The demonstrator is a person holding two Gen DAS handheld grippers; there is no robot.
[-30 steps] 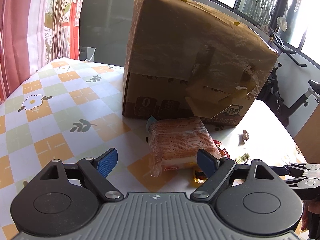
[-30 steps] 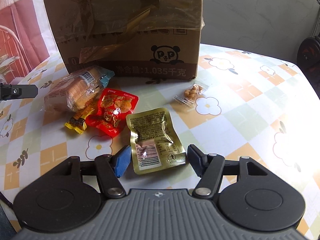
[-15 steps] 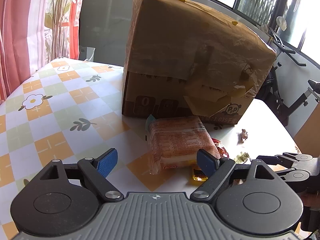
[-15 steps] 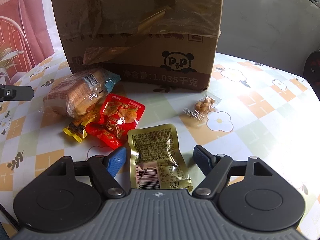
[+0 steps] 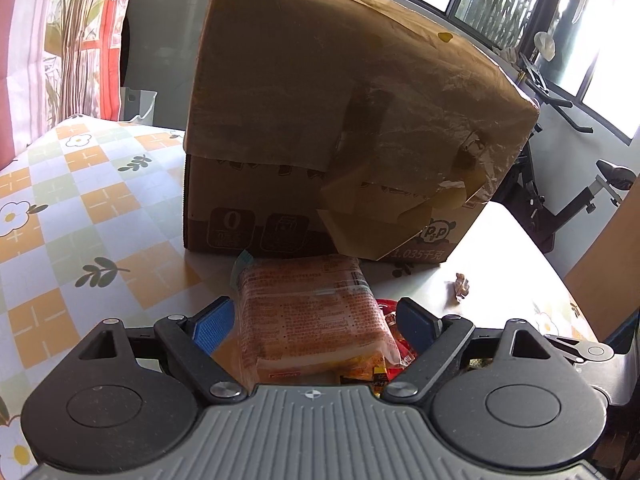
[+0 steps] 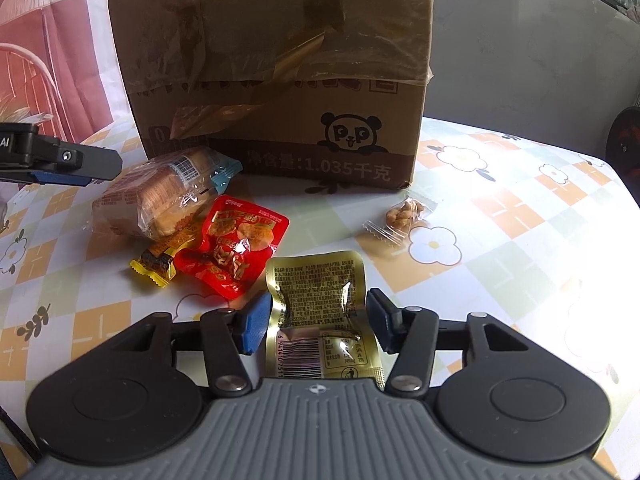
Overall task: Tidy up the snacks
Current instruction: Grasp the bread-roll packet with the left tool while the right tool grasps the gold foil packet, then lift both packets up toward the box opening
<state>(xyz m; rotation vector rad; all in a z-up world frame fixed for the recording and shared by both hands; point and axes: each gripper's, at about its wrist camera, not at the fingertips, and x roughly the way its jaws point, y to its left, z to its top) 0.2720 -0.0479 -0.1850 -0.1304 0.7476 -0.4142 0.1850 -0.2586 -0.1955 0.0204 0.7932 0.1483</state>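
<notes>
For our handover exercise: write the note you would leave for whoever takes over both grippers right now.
Left gripper: open, straddling the bread pack, not gripping.
Right gripper: jaws just been closing around the gold pouch; pads about at its edges, no firm grip visible.
On the table in front of the cardboard box: red pouch, yellow candy, clear nut packet.
Done: nothing sorted yet.
Left: all five snacks.

Clear-wrapped bread pack (image 6: 160, 196), yellow candy (image 6: 154, 266), red pouch (image 6: 236, 244), gold pouch (image 6: 320, 304), nut packet (image 6: 402, 216) lie flat near a cardboard box (image 6: 276, 68).
</notes>
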